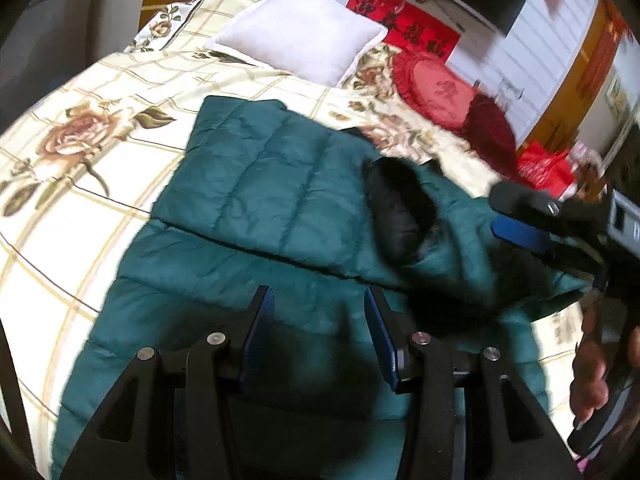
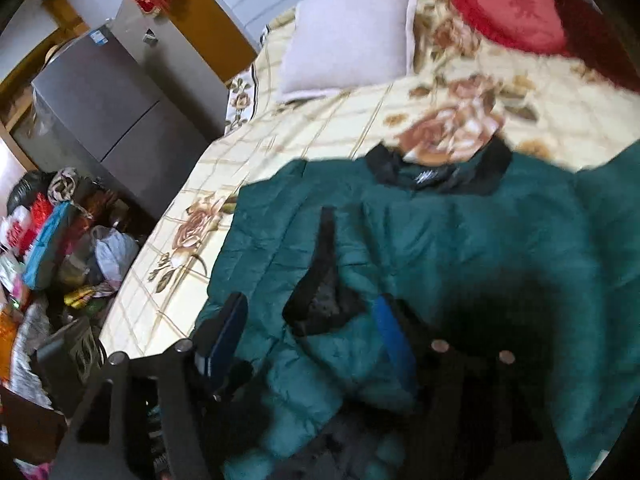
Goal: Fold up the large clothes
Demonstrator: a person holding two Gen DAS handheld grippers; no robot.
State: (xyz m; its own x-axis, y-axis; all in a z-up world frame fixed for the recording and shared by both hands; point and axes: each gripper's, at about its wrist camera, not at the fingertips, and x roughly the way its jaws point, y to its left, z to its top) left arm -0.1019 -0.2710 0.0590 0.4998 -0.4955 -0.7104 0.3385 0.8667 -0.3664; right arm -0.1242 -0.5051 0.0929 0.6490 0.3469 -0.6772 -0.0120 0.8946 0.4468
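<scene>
A dark green quilted jacket (image 1: 260,184) lies spread on the bed, with one sleeve folded across its body. In the right wrist view the jacket (image 2: 480,240) shows its black collar (image 2: 440,176) at the far end. The sleeve's black-lined cuff (image 2: 324,300) lies between the fingers of my right gripper (image 2: 308,320), which stands open just over it; the pads do not press on it. My left gripper (image 1: 320,320) hovers open over the jacket's lower part with only fabric beneath it. The right gripper (image 1: 520,220) also shows at the right of the left wrist view, held by a hand (image 1: 592,360).
The bed carries a cream floral sheet (image 1: 80,140), a white pillow (image 1: 300,36) and a red round cushion (image 1: 436,96) at its head. Beside the bed stand a grey fridge (image 2: 112,108) and a heap of bags (image 2: 60,240) on the floor.
</scene>
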